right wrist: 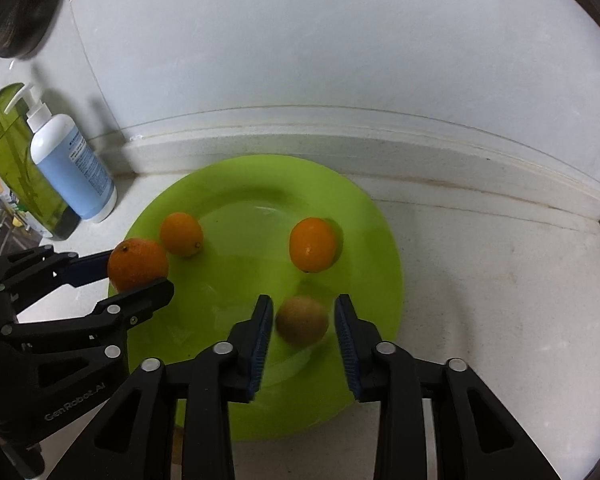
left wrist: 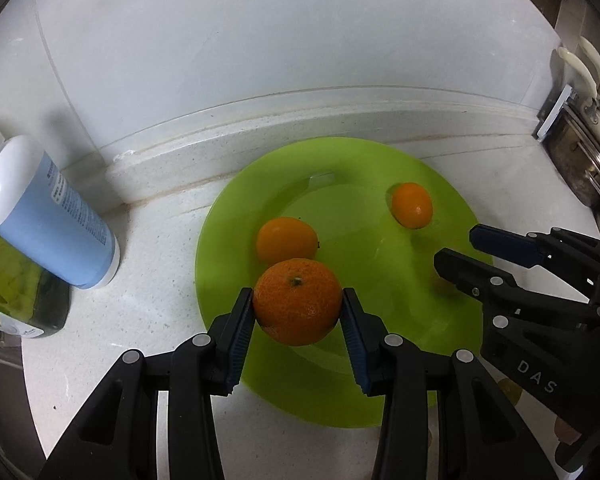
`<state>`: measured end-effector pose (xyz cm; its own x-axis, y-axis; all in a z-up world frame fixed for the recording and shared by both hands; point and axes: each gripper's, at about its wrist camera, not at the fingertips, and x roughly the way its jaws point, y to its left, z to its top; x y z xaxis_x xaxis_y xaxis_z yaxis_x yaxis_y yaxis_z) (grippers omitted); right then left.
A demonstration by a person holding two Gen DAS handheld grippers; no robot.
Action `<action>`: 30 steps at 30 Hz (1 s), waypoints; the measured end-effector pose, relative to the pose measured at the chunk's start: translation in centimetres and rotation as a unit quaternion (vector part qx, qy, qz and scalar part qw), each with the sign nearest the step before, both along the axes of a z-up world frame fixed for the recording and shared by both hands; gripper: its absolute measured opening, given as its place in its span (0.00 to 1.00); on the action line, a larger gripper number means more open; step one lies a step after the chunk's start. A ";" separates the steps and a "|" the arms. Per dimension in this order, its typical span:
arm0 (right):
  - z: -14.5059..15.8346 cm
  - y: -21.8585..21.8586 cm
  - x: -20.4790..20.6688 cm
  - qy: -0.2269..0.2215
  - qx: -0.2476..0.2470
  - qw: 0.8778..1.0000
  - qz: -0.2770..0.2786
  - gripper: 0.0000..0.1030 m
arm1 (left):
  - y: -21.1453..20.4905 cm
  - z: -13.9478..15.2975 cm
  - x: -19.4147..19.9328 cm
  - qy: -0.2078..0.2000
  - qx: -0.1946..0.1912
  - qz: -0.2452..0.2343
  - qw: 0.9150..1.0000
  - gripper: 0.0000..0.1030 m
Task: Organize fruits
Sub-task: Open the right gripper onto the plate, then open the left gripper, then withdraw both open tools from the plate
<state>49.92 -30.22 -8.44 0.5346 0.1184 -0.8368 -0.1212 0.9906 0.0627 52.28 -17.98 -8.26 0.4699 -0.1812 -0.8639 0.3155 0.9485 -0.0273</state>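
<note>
Both grippers are matte black plastic: the left gripper and right gripper have open triangular linkage arms, round silver pivot pins and ribbed blue pads lining the jaws. White lettering reads "DAS" and "GenRobot.AI" on their sides.

Lime-green plate, orange tangerines, brownish kiwi (blurred), blue-white bottle

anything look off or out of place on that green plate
One thing: among the three orange fruits on the green plate, a blurred brownish fruit sits loose between the right hand-held gripper's parted pads. Nothing looks spilled or damaged.
</note>
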 end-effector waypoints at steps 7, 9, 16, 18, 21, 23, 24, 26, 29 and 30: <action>0.8 0.4 -0.8 -0.010 0.006 1.000 -0.003 0.36 | 0.1 1.7 -1.0 -0.029 0.002 -0.002 1.000 0.48; 1.4 0.3 -1.2 -0.017 0.007 1.000 -0.004 0.36 | 0.4 2.4 -1.5 -0.035 -0.003 0.002 0.999 0.48; 4.0 1.2 -3.8 -0.049 0.019 0.999 -0.003 0.36 | 1.5 5.4 -4.8 -0.069 -0.016 0.008 0.997 0.61; 4.9 1.3 -4.9 -0.061 0.020 0.998 -0.002 0.36 | 2.2 6.4 -6.1 -0.082 -0.021 0.013 0.996 0.62; 6.2 1.8 -6.8 -0.078 0.027 0.997 -0.001 0.37 | 3.0 7.7 -8.1 -0.101 -0.025 0.016 0.994 0.63; 6.9 2.1 -8.0 -0.087 0.030 0.996 -0.001 0.39 | 3.8 8.7 -9.6 -0.114 -0.028 0.019 0.993 0.64; 7.3 2.2 -8.7 -0.092 0.034 0.995 -0.001 0.39 | 4.1 9.1 -10.1 -0.119 -0.029 0.019 0.992 0.66; 8.0 2.6 -10.2 -0.100 0.040 0.994 0.000 0.39 | 4.8 10.0 -11.6 -0.133 -0.027 0.023 0.990 0.68; 9.0 2.9 -12.1 -0.111 0.046 0.993 0.002 0.39 | 5.8 10.6 -13.3 -0.143 -0.026 0.029 0.989 0.72; 9.3 3.0 -12.7 -0.114 0.048 0.992 0.003 0.39 | 6.2 10.9 -14.0 -0.147 -0.026 0.032 0.988 0.72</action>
<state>37.27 -27.18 0.88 0.7073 0.1954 -0.6793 -0.1494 0.9807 0.1265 38.32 -11.75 2.61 0.7104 -0.1829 -0.6796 0.2565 0.9665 0.0080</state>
